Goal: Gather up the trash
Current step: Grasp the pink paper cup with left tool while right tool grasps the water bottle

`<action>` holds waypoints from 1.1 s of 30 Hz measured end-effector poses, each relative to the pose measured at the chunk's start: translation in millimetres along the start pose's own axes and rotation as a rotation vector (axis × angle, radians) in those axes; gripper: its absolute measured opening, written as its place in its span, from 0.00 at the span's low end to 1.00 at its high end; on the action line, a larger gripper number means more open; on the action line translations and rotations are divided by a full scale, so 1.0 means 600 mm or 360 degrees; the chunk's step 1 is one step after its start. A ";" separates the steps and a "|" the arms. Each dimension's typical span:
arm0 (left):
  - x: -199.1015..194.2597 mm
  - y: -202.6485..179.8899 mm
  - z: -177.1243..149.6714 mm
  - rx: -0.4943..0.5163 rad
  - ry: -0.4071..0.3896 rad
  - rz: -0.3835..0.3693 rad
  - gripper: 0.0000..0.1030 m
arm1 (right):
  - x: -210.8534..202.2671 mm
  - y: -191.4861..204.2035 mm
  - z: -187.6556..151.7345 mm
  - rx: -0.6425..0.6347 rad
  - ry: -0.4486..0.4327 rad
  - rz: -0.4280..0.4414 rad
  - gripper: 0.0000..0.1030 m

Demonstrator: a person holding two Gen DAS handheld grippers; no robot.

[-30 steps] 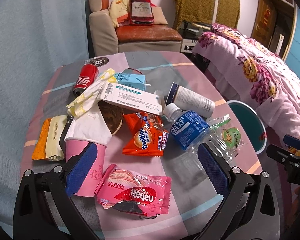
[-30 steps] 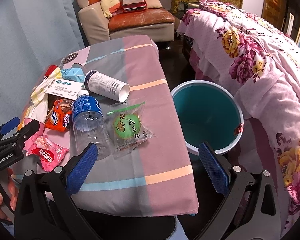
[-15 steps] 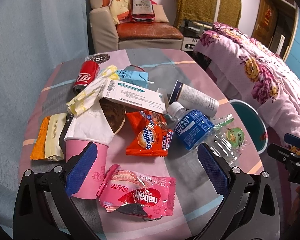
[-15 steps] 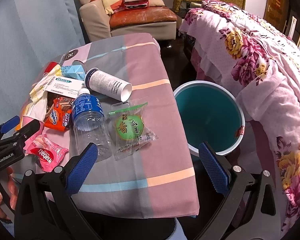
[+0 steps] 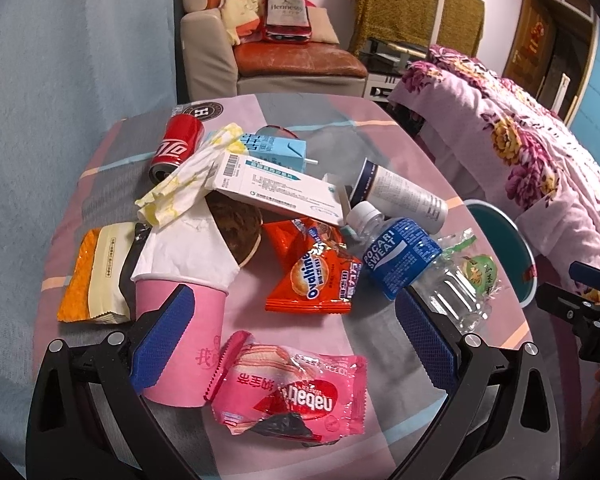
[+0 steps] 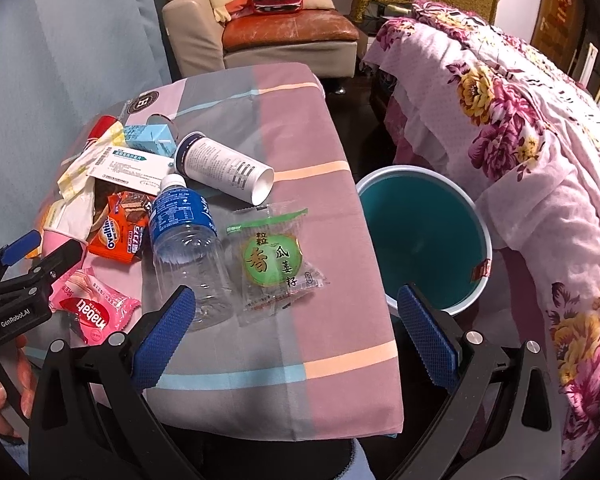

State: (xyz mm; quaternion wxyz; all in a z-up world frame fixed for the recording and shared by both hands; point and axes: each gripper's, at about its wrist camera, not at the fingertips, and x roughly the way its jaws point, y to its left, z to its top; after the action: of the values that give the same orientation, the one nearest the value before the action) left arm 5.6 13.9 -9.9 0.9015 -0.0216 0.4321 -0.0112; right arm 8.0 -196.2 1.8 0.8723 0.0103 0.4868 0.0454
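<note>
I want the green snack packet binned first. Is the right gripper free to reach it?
Probably yes: the right gripper is open and the green snack packet lies flat just ahead, uncovered, beside the bottle.

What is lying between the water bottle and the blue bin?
A clear snack packet with a green label lies on the table between the bottle and the bin. The right wrist view shows it best.

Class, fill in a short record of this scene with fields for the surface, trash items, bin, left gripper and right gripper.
surface: table with striped cloth
trash items: Pocari Sweat bottle, green snack packet, Ovaltine wrapper, pink wafer packet, red can, pink cup
bin: teal bin, on the floor beside the table
left gripper: jaws open, holding nothing
right gripper: jaws open, holding nothing
</note>
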 end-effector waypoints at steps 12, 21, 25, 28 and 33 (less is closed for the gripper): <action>0.012 0.062 0.005 -0.0024 0.0035 0.0026 0.97 | 0.045 0.046 0.027 -0.0079 0.0185 0.0168 0.94; 0.017 0.162 -0.003 -0.0167 0.0115 -0.0005 0.97 | 0.099 0.108 0.070 -0.0228 0.0336 0.0288 0.89; 0.028 0.177 -0.010 -0.0167 0.0172 -0.0030 0.97 | 0.132 0.135 0.079 -0.0304 0.0435 0.0281 0.84; 0.038 0.179 -0.015 -0.0155 0.0219 -0.0070 0.93 | 0.149 0.146 0.077 -0.0305 0.0514 0.0336 0.66; 0.060 0.177 -0.024 -0.0128 0.0309 -0.0144 0.60 | 0.154 0.158 0.071 -0.0334 0.0553 0.0375 0.58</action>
State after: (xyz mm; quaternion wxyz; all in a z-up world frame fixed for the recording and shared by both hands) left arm 17.1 117.9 -52.5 0.8524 -0.0761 0.5160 -0.0364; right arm 86.1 -92.6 -48.1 0.7604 -0.0316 0.6176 0.1983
